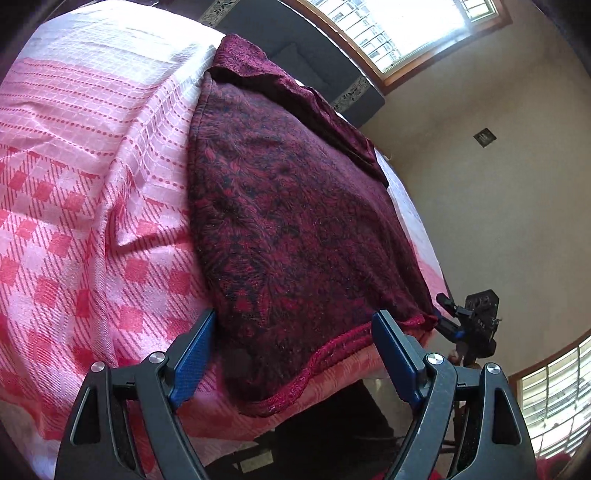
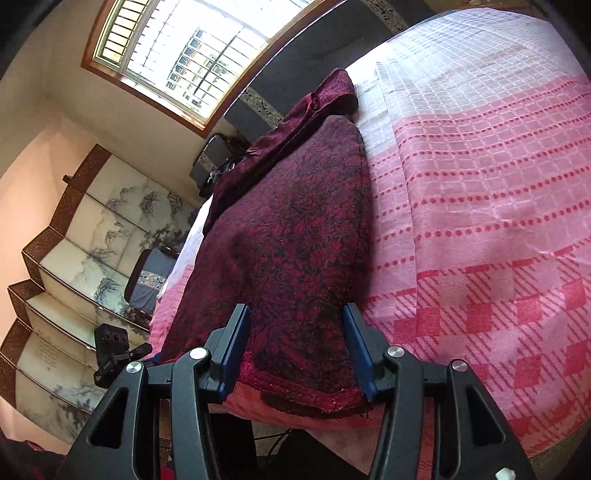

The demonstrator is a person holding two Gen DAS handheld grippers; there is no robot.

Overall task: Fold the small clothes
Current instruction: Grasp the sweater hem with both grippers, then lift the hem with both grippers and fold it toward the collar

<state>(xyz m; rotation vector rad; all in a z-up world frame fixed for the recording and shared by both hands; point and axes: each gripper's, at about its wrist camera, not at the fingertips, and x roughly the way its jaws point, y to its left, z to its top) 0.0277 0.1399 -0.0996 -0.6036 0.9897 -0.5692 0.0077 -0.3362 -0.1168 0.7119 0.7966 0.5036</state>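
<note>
A dark maroon patterned garment (image 1: 288, 221) lies flat on the pink checked bedspread (image 1: 74, 177), its red hem at the bed's near edge. A plainer maroon part (image 1: 280, 85) lies folded over its far end. My left gripper (image 1: 293, 332) is open, its blue-padded jaws standing either side of the near hem. In the right wrist view the same garment (image 2: 295, 236) runs away from me. My right gripper (image 2: 295, 328) is open, its jaws astride the garment's near right corner. The other gripper (image 1: 469, 325) shows at the hem's right end, and also in the right wrist view (image 2: 114, 354).
The pink checked bedspread (image 2: 480, 184) covers the bed. A dark headboard (image 1: 295, 48) stands at the far end under a bright window (image 1: 406, 26). A painted folding screen (image 2: 74, 258) and a dark chair (image 2: 147, 284) stand beside the bed. Floor shows below the bed edge.
</note>
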